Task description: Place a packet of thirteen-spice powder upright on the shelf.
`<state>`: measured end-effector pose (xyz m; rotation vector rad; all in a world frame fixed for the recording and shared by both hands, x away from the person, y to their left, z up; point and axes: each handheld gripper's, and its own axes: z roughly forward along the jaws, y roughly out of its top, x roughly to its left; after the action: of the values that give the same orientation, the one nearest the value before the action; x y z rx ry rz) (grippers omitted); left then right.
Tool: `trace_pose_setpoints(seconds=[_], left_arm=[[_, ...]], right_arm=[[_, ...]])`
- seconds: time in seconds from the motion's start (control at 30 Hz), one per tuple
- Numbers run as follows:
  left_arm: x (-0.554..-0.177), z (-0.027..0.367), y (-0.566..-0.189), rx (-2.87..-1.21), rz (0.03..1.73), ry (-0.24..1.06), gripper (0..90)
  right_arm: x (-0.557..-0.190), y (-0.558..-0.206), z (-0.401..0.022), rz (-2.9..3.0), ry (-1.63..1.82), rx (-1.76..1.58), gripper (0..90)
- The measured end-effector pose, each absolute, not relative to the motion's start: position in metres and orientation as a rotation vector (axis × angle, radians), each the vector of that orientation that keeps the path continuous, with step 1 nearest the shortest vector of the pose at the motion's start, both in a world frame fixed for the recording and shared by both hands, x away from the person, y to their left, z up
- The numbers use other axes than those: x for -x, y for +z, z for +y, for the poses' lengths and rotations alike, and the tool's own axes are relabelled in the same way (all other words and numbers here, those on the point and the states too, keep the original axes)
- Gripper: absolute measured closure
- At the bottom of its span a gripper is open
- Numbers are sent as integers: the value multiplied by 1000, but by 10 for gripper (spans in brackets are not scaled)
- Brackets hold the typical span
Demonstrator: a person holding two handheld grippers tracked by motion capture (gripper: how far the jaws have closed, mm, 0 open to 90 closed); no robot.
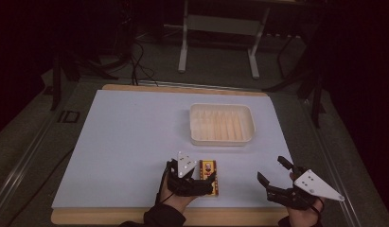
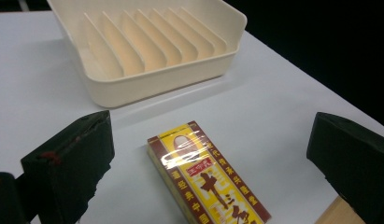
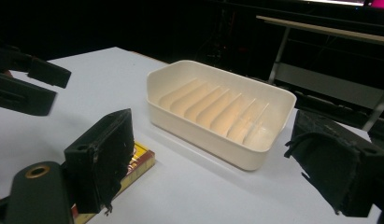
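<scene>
Box (image 2: 206,179) in yellow and maroon lies flat at the table's near edge, between the spread, empty jaws of the left gripper (image 2: 206,158). Right gripper (image 1: 276,171) hovers gaping beside it, grasping nothing. One box, light, stiff, its wrap probably slick; pinch the long sides. One ribbed cream tray (image 1: 251,124) waits beyond.

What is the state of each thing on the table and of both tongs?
Cream ribbed plastic tray: upright, empty.
Yellow and red flat box: lying flat, sealed in clear film, not gripped.
Left tongs: open, astride the box.
Right tongs: open, holding nothing.
</scene>
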<state>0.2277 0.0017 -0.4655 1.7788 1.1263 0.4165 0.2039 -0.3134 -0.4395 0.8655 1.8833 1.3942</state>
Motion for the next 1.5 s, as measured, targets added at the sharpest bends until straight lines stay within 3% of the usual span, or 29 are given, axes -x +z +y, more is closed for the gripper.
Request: trace_pose_setpoints(seconds=[0.7, 0.9, 1.5], left_arm=[[-246, -41, -496, -1804, 1361, 444, 17], [-251, -45, -508, -1783, 1443, 385, 25], [-261, -61, -528, -1873, 1522, 365, 25]], right_arm=[[-205, -440, -312, 1890, 1403, -868, 139], [-205, -440, -312, 1891, 1402, -870, 139], [-205, -441, -313, 1897, 1388, -873, 140]])
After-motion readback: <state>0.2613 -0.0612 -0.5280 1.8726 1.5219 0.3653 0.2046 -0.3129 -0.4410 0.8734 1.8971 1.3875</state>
